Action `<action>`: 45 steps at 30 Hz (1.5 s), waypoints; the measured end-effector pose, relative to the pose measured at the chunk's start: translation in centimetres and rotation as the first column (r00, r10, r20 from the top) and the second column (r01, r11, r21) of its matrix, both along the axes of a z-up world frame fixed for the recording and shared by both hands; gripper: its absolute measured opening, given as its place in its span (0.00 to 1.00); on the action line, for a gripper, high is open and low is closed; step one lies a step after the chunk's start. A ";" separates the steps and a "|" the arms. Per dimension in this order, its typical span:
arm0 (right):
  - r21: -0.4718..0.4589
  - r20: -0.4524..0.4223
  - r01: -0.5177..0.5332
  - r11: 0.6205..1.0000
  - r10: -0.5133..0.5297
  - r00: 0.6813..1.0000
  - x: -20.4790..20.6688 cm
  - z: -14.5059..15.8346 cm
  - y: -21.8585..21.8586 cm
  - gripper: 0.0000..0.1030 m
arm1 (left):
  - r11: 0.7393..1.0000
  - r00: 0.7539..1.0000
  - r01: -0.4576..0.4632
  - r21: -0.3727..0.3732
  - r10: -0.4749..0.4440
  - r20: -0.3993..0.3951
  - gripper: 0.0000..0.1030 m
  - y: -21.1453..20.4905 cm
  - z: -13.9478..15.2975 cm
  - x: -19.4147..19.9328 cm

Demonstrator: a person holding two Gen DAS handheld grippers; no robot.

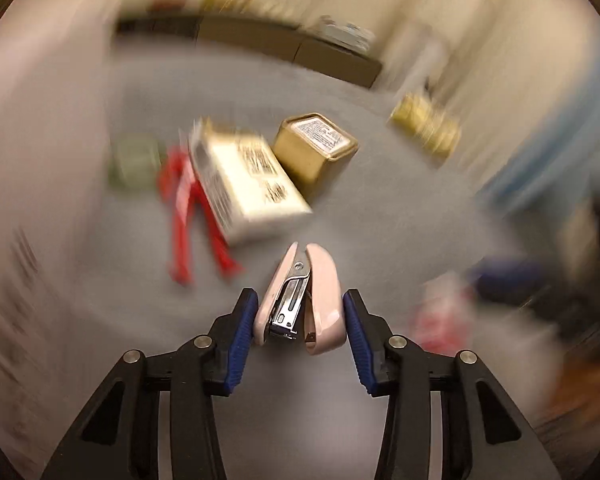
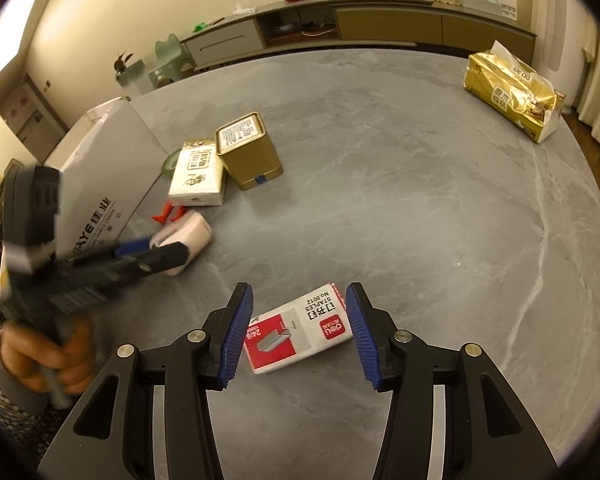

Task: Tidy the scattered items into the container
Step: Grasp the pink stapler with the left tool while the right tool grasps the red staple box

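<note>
Stapler [image 1: 300,300] — pink, glossy plastic shell over bright metal — sits clamped between the left gripper's [image 1: 300,316] ribbed blue pads, long axis running away from the camera above the grey marbled table [image 2: 420,200]. Right gripper [image 2: 299,330] stands wide open, straddling the flat red-and-white staples box [image 2: 298,330], touching neither side.

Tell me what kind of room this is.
Most likely a home living or dining room: a grey marble-look table holds scattered items, a long low sideboard with ornaments runs along the far wall, and a gold tissue pack sits on the table's far edge.
</note>
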State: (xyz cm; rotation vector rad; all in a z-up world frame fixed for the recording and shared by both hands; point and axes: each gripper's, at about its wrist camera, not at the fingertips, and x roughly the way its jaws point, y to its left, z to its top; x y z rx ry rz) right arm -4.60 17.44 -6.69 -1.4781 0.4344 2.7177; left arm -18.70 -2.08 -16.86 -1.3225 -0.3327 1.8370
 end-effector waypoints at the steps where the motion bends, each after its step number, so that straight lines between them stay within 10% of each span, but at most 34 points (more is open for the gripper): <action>1: 0.002 -0.002 -0.002 1.000 0.002 1.000 0.1 0.1 -0.1 0.50 | 0.997 0.996 -0.025 0.074 0.019 0.083 0.47 -0.9 0.0 -0.3; 5: 0.005 0.004 -0.007 1.000 0.007 1.000 0.1 0.0 -0.2 0.50 | 0.989 0.988 -0.130 -0.067 0.123 -0.095 0.68 -2.0 1.5 0.3; 14: 0.030 0.024 -0.037 0.999 0.036 0.999 1.9 -0.5 -0.1 0.50 | 0.974 0.944 0.043 -0.222 -0.112 -0.311 0.68 0.6 3.9 4.9; 27: 0.033 0.053 -0.059 0.998 0.057 0.997 1.8 -1.9 -1.1 0.50 | 0.838 0.772 0.225 -0.498 -0.465 -0.433 0.63 0.9 1.7 12.9; 31: 0.075 0.060 -0.066 0.995 0.061 0.996 1.2 -2.7 -1.6 0.50 | 0.849 0.823 0.152 -0.505 -0.392 -0.411 0.30 0.7 0.4 11.2; 33: 0.077 0.048 -0.037 0.996 0.034 0.998 0.8 -3.0 -1.1 0.50 | 0.868 0.861 0.074 -0.491 -0.304 -0.408 0.30 0.2 0.4 9.4; 38: 0.023 0.012 0.044 0.999 -0.044 0.999 0.6 -2.7 0.0 0.52 | 0.903 0.905 0.045 -0.428 -0.218 -0.365 0.37 -0.9 0.6 7.8; 41: 0.031 0.010 0.031 0.999 -0.031 0.999 0.2 -2.6 -1.3 0.60 | 0.911 0.898 0.036 -0.411 -0.210 -0.386 0.62 -1.6 0.9 8.1; 45: 0.094 0.029 0.031 0.995 -0.034 0.999 -0.7 -3.7 -3.1 0.62 | 0.907 0.900 0.048 -0.417 -0.221 -0.376 0.62 -2.4 0.6 8.3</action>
